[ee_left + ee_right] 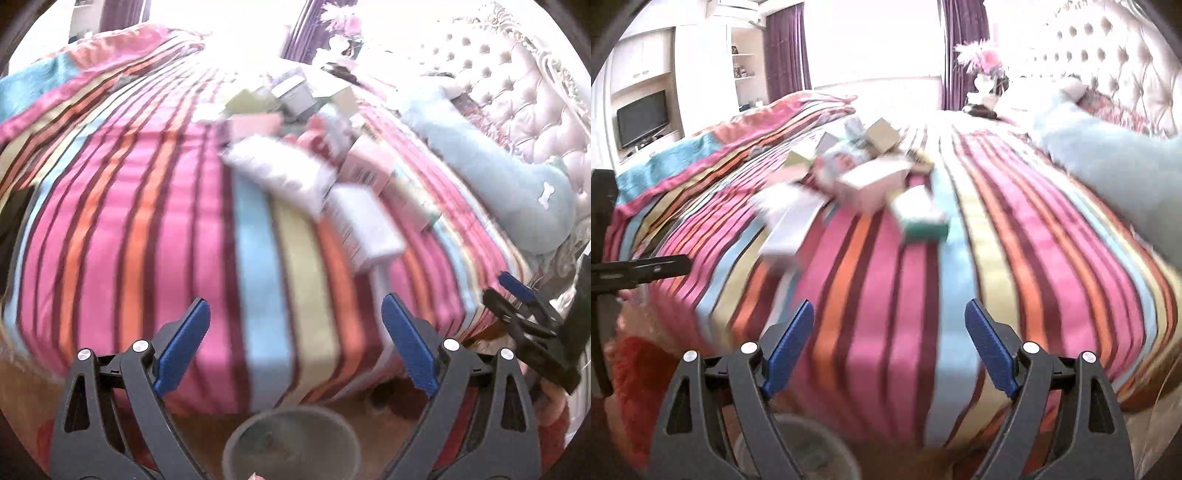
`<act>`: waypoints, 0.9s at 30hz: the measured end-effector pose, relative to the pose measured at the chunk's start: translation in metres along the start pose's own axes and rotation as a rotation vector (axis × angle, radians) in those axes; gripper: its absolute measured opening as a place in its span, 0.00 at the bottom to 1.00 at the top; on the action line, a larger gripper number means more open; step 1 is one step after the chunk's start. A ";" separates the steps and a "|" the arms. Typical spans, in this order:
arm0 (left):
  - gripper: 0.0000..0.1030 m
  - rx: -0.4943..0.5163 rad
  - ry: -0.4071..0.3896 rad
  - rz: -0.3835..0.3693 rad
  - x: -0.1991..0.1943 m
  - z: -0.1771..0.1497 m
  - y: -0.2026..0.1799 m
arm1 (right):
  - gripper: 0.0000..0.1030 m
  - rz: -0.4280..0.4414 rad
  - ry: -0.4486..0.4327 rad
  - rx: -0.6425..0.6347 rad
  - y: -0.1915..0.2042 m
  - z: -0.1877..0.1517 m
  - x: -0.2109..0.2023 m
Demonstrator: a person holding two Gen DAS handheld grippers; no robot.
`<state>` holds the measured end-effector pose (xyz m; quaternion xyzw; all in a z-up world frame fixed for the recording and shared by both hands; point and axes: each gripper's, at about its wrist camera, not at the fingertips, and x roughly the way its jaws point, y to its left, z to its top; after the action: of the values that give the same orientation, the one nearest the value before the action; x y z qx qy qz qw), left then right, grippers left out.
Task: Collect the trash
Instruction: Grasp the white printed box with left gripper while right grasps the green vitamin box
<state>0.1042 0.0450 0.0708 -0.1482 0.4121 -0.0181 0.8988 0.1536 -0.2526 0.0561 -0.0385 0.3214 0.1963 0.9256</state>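
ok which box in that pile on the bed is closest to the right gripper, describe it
On the striped bedspread, find the pile of boxes mid-bed. At its near right edge lies a flat box, the only one with a white top and green side.

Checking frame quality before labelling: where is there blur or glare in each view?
Left wrist view: window glare washes out the top, and the pile of boxes is motion-smeared. Right wrist view: window blown out, boxes and striped bedspread blurred.

Trash pile on the bed

I see small boxes (871,184) and wrappers heaped mid-bed, blurred, on the striped cover; round bin (291,439) sits below, mouth up.
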 end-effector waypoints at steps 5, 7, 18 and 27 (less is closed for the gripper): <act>0.89 -0.025 0.006 0.007 0.040 0.024 -0.045 | 0.77 -0.040 0.028 -0.095 -0.015 0.037 0.054; 0.89 -0.030 0.023 0.044 0.062 0.026 -0.055 | 0.77 -0.018 0.053 -0.123 -0.019 0.047 0.074; 0.89 -0.111 -0.038 0.200 0.107 0.030 -0.074 | 0.76 0.058 0.176 -0.160 -0.030 0.067 0.133; 0.46 -0.011 -0.084 0.187 0.097 0.024 -0.053 | 0.51 0.073 0.189 -0.099 -0.018 0.058 0.121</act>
<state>0.1904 -0.0145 0.0294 -0.1144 0.3862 0.0745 0.9123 0.2805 -0.2170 0.0270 -0.0907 0.3985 0.2411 0.8802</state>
